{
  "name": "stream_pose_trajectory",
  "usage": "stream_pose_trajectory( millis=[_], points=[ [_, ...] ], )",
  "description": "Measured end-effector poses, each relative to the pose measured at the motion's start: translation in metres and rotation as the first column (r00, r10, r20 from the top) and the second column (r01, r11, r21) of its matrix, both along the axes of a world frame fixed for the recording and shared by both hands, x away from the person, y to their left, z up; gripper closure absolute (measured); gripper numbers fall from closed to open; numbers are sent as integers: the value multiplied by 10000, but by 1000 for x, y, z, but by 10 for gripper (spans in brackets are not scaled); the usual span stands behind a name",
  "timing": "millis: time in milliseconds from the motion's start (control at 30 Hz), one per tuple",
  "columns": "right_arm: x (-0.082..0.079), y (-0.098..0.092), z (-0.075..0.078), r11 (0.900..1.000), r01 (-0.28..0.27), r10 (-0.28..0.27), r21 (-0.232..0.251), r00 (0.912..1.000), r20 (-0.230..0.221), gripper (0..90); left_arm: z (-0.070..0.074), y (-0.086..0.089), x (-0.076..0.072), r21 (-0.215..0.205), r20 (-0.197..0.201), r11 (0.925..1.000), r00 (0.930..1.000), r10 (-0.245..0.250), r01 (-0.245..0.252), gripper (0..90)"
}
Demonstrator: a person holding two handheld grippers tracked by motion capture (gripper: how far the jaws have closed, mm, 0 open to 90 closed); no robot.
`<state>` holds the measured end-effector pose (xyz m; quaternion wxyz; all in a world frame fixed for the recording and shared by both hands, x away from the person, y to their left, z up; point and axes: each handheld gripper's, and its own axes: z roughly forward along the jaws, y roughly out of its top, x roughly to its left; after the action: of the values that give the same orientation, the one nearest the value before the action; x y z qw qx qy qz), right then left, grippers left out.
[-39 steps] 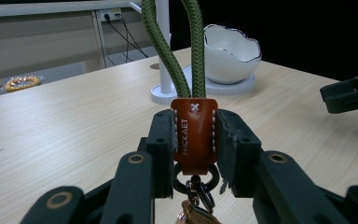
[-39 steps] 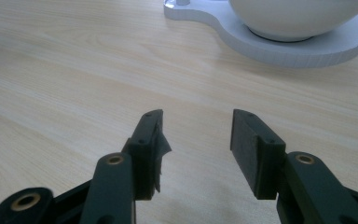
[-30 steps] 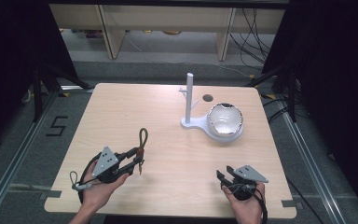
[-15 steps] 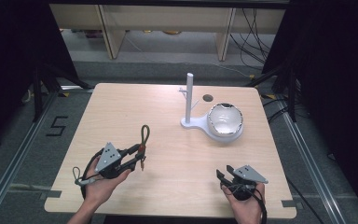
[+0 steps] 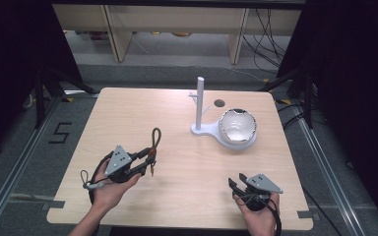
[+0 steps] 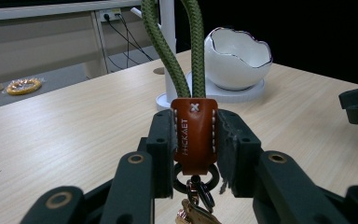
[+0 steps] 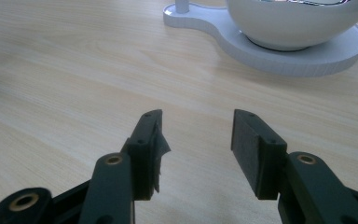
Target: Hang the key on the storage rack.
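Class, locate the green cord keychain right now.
In the high view, the green cord keychain sits left of centre, clamped by its leather tab in the left gripper, apart from the white stand.

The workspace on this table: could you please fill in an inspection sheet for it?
Surface: light wooden table, round hole near the far edge.
Job's things: keychain with green cord loop and brown leather tab, held up off the table; white stand with upright post and hook; white eggshell-shaped bowl on the stand's base.
Clutter: nothing seen.
Grippers: left gripper shut on the leather tab; right gripper open, nothing between its jaws.
Cables: black gripper cable by the left hand; wires on the floor behind.
Surroundings: shelving, floor marking "5".
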<state>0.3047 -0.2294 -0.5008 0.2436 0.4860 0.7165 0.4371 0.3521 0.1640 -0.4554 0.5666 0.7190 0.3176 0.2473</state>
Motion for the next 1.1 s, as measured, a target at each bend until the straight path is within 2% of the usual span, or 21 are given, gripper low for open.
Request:
stream_pose_trajectory(
  millis=[100, 200, 433, 533, 567, 733, 1100],
  points=[
    [0, -1, 0, 10000, -69, 69, 40, 10000, -16, 542, 0, -1, 2, 68, -38, 10000, 10000, -24, 25, 676],
    [-1, 0, 1, 9997, 234, -235, -69, 9997, -65, 542, 0, -2, 4, 78, 10, 9999, 10000, -76, 76, 676],
    [-1, -2, 2, 9998, 112, -113, -159, 9999, -92, 540, 1, -4, 8, 236, 19, 9997, 10000, -62, 62, 676],
    [-1, -2, 2, 9998, 116, -117, -150, 9999, -87, 539, 0, -5, 10, 108, 74, 9999, 9999, -101, 101, 676],
    [-1, -2, 2, 9998, 111, -112, -150, 9999, -83, 539, 1, -5, 11, 260, 34, 9996, 10000, -63, 63, 676],
    [-1, -2, 2, 9998, 96, -98, -147, 9999, -95, 537, 2, -7, 13, 295, 21, 9995, 10000, -71, 70, 676],
    [-1, -3, 2, 10000, 81, -81, -47, 9999, -67, 533, 4, -12, 21, 249, 83, 9997, 10000, -23, 21, 676]
  ],
)
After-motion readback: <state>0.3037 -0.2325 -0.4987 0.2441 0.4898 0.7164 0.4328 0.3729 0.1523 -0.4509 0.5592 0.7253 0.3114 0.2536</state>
